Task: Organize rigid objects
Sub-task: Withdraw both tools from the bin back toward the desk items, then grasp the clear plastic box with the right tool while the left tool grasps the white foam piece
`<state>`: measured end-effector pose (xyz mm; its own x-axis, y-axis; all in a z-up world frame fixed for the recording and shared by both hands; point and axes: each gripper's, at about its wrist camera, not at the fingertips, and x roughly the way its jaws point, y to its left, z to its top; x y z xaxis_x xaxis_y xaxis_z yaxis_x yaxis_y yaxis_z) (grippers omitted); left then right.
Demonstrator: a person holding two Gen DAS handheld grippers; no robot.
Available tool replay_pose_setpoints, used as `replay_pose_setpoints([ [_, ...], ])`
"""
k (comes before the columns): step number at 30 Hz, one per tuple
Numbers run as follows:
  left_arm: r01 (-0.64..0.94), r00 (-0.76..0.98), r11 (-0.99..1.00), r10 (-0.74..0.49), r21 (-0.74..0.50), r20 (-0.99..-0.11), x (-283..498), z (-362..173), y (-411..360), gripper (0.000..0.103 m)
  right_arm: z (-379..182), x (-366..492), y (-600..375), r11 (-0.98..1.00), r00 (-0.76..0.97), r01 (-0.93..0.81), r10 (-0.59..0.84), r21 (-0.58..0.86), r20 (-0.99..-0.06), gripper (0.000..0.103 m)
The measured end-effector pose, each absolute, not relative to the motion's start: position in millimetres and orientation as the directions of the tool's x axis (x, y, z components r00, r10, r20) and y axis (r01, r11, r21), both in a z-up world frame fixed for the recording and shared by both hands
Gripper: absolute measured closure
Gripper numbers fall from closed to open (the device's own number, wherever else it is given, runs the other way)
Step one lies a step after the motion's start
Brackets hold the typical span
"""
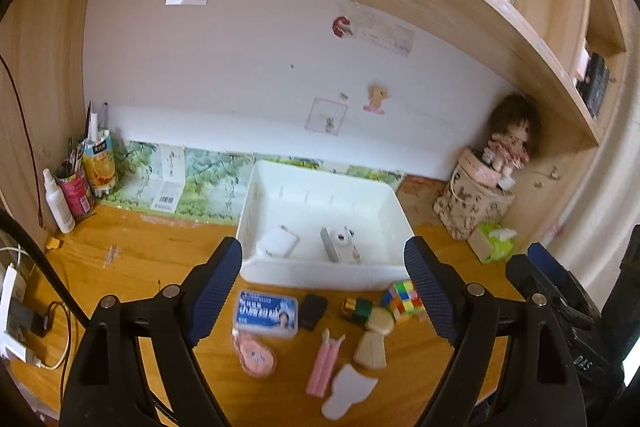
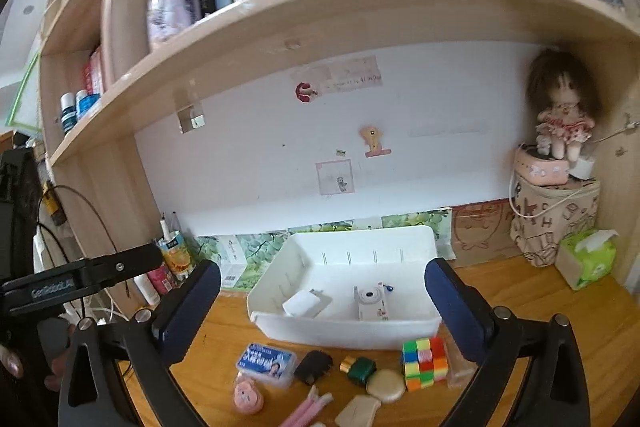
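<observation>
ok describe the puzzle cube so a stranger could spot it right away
Find the white bin on the wooden desk. Just outside the bin's front right corner sits the puzzle cube. It alone is a block of small bright multicoloured squares; the items beside it are plain.

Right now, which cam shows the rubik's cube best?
Right wrist: the rubik's cube sits fully visible between the open fingers, two faces clear. In the left wrist view the cube is partly hidden behind the left gripper's right finger.
</observation>
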<state>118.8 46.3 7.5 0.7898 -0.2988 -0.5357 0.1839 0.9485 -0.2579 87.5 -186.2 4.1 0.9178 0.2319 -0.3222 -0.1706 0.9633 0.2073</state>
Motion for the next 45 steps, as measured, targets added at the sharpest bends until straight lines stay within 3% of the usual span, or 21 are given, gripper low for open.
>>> replay_pose_setpoints([
  [19, 0.094, 0.542, 0.965, -0.257, -0.246, -0.8, 98, -67, 11, 0.017, -45, 52, -224, 0.984, 0.87, -0.095, 0.156, 0.152, -0.468, 0.001],
  [29, -0.163, 0.356, 0.945, -0.213, -0.284, -0.91, 105, -115, -12, 0.017, -62, 89, -267, 0.97, 0.801, -0.224, 0.239, 0.096, -0.55, 0.001],
  [37, -0.44, 0.241, 0.839, -0.232, -0.319, -0.942, 108, -155, -15, 0.017, -79, 124, -286, 0.926, 0.723, -0.372, 0.333, 0.065, -0.605, 0.001],
  [45, -0.57, 0.214, 0.763, -0.22, -0.304, -0.952, 111, -172, -27, 0.013, -97, 159, -293, 0.863, 0.639, -0.503, 0.407, 0.046, -0.653, 0.001],
])
